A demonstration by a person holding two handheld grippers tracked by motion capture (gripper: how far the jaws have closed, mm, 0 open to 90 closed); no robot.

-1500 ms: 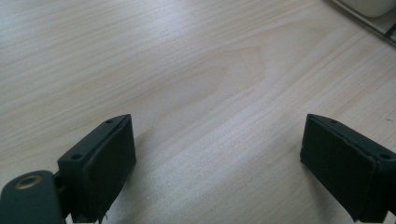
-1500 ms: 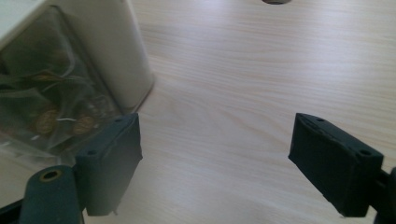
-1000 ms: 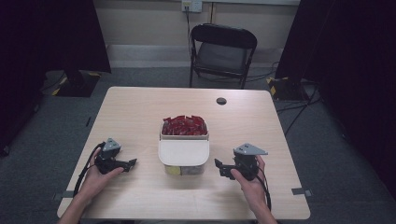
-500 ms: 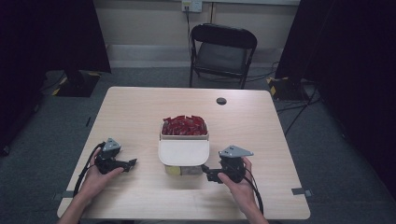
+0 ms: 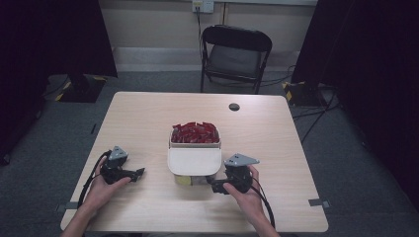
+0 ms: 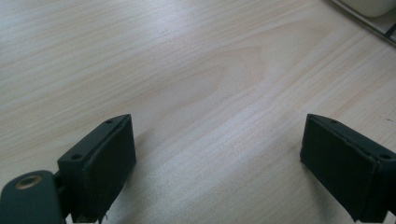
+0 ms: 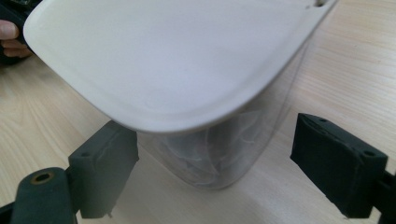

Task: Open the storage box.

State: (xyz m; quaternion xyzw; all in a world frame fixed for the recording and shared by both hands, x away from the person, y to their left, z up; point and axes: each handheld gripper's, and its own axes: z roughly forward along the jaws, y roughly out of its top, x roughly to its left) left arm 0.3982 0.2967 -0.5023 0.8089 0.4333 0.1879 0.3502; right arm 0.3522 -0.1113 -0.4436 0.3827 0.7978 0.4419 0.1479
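White-lidded clear container (image 5: 193, 168) sits mid-desk (image 5: 148, 118); in the high view your right tongs (image 5: 217, 187) have slid in from the right, now just beside its near corner. Left tongs (image 5: 140, 172) unmoved, open over bare wood. Right gripper view: jaws wide, container (image 7: 210, 154) between them, ungripped. Grasp looks imminent.

A pale wood-grain table (image 5: 148, 118) carries a clear plastic container (image 7: 224, 154) with a cream-white flat lid (image 5: 193, 161), and glossy dark red pieces (image 5: 194, 133) lie at its 12 o'clock side. A small black round disc (image 5: 234, 106) sits toward 1 o'clock, and beyond it stands a black folding chair (image 5: 236, 54); both grippers are black with grey top plates.
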